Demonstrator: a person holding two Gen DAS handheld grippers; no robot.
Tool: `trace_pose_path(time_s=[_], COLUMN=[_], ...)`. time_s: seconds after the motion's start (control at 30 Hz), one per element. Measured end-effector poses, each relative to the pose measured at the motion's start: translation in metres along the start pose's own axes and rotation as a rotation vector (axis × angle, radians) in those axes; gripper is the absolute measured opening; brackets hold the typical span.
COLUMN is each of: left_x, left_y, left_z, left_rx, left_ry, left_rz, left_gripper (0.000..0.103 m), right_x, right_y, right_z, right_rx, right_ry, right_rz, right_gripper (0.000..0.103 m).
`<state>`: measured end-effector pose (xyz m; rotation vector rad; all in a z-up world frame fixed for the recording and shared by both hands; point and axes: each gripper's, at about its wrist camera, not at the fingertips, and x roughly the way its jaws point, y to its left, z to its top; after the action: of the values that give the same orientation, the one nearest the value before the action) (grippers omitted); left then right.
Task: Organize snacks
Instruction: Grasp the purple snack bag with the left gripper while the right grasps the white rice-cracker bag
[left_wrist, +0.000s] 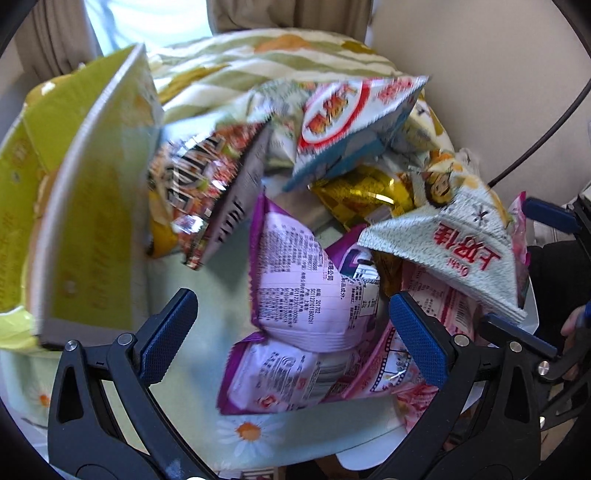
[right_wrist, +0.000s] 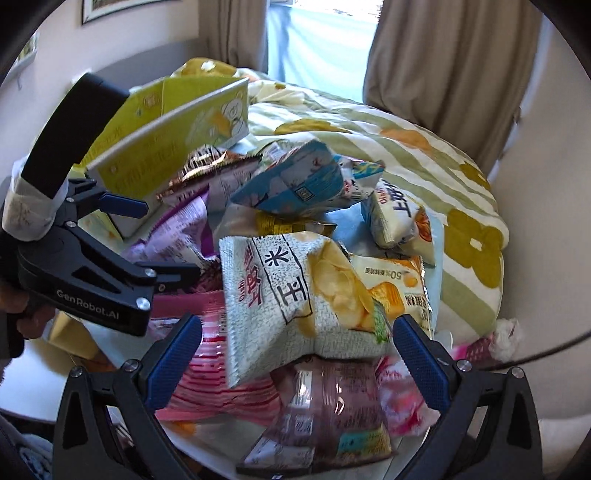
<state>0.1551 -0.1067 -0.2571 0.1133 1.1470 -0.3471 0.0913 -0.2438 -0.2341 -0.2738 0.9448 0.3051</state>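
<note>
A heap of snack bags lies on a bed. My left gripper (left_wrist: 291, 306) is open, its blue pads either side of a purple bag (left_wrist: 295, 280) printed with text. A second purple bag (left_wrist: 273, 376) lies just below it. My right gripper (right_wrist: 297, 325) is open too, straddling a pale green chip bag (right_wrist: 295, 295), also seen from the left wrist as the pale green chip bag (left_wrist: 450, 251). A yellow-green cardboard box (left_wrist: 81, 206) stands open at the left, and the same box (right_wrist: 166, 147) shows in the right wrist view.
Around these lie a blue-and-white bag (right_wrist: 299, 181), a red-and-white bag (left_wrist: 347, 107), a dark foil bag (left_wrist: 199, 184), a gold pack (left_wrist: 362, 192) and pink packs (right_wrist: 214, 384). A floral quilt (right_wrist: 424, 158) covers the bed. Curtains (right_wrist: 443, 55) and a wall stand behind.
</note>
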Motion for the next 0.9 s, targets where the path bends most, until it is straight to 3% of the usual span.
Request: trace_pose_path(time_s=[0.07, 0.2, 0.53, 0.6, 0.67, 0.77, 0.9], left_x=[0.008, 0.020, 0.022, 0.019, 0.016, 0.011, 0.005], left_y=[0.001, 0.005, 0.015, 0.015, 0.014, 0.012, 0.009], left_z=[-0.002, -0.001, -0.004, -0.006, -0.008, -0.011, -0.012], left_rx=[-0.001, -0.020, 0.004, 0.014, 0.025, 0.038, 0.056], left_ry=[0.014, 0.034, 0.055, 0.054, 0.053, 0.053, 0.048], left_rz=[-0.019, -0.068, -0.042, -0.023, -0.007, 0.005, 0.022], left_gripper=[0.102, 0.086, 0.065, 0.064, 0.063, 0.062, 0.061], right_x=[0.009, 0.020, 0.049, 0.051, 0.052, 0.051, 0.045], right_y=[-0.001, -0.002, -0.010, -0.010, -0.011, -0.015, -0.017], right_z=[0.002, 0.003, 0.018, 0.019, 0.020, 0.019, 0.018], right_rx=[-0.027, -0.053, -0.017, -0.012, -0.009, 0.008, 0.020], right_ry=[0.011, 0.022, 0.055, 0.055, 0.063, 0.063, 0.052], right_rz=[-0.003, 0.022, 0.088, 0.092, 0.087, 0.092, 0.088], right_gripper=[0.103, 0.103, 0.103, 0.097, 0.082, 0.070, 0.064])
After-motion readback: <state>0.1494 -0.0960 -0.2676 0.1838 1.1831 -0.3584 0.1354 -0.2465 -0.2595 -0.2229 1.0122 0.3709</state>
